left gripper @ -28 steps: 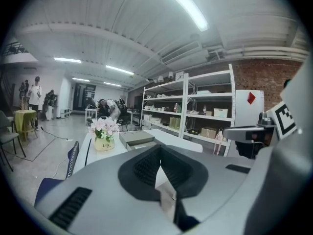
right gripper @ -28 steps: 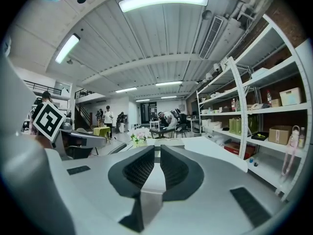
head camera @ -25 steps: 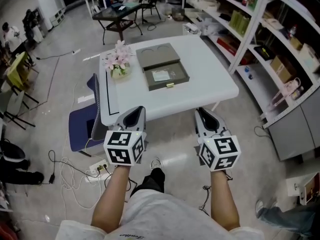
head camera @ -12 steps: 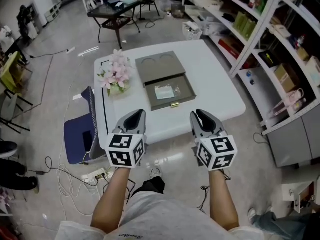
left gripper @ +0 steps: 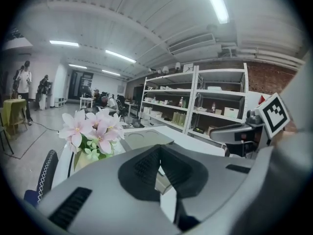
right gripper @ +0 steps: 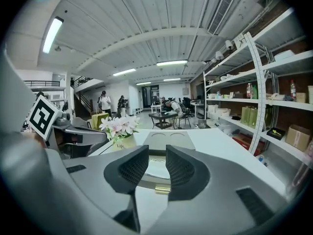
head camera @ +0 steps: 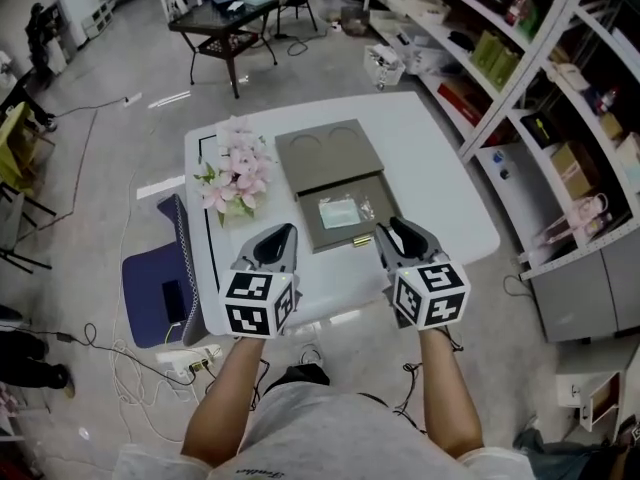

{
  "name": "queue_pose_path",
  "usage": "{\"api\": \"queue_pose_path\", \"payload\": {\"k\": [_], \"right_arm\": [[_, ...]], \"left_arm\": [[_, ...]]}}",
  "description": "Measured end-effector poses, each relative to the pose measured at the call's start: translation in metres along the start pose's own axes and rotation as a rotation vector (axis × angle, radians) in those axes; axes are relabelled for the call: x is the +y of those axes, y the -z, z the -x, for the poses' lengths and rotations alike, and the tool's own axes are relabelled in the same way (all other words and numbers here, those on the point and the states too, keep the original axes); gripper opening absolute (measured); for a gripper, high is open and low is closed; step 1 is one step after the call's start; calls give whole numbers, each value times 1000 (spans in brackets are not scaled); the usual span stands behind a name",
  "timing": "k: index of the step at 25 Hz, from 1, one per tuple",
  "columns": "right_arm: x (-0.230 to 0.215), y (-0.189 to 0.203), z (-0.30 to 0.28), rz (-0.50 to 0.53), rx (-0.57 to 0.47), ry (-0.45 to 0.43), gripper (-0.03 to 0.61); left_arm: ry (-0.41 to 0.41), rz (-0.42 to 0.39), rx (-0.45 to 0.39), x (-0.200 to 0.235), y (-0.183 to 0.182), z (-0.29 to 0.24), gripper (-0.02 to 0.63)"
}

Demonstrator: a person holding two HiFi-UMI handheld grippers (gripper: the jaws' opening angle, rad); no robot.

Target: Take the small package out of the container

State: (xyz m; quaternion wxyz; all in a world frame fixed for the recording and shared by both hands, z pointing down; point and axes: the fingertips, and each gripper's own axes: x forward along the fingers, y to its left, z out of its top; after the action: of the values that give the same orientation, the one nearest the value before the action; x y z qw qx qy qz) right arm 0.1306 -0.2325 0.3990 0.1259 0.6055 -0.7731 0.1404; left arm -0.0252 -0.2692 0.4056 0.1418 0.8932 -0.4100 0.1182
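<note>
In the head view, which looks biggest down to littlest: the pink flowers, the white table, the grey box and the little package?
1. white table
2. grey box, standing open
3. pink flowers, though they stand up nearer the camera, so this is less sure
4. little package, lying in the box

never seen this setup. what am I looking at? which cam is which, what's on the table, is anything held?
There is no robot here. A person holds a two-jaw gripper in each hand, and each one carries a cube with square markers.

The top-down picture comes from a camera on the person's head. In it the left gripper and the right gripper show in front of the forearms. The other two pictures come from cameras that ride on the grippers and look along their jaws.

On the white table lies an open grey container with a small package inside. A pot of pink flowers stands beside it.

Nothing is held. The left gripper's jaws are together, and the right gripper's jaws are opening with nothing between them.
</note>
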Motion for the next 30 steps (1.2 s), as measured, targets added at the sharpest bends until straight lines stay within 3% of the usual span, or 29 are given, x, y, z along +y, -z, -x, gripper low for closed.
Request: {"api": "queue_pose_path", "payload": {"k": [10,19,23,30], "right_arm": [[-21,15,-58,9,204,-105,129],[-36,41,-111,-5,442,-226,144],[-49,65,-130,5,579,-222,170],[-54,83,-152,-76,702,-242,190]], "left_arm": [[45,-8,30,9,3,-36,5],[35,0,45,15,8,-59,5],[18,18,48,23,10,-67,5],[-14,53,61,34,15,-83,5]]}}
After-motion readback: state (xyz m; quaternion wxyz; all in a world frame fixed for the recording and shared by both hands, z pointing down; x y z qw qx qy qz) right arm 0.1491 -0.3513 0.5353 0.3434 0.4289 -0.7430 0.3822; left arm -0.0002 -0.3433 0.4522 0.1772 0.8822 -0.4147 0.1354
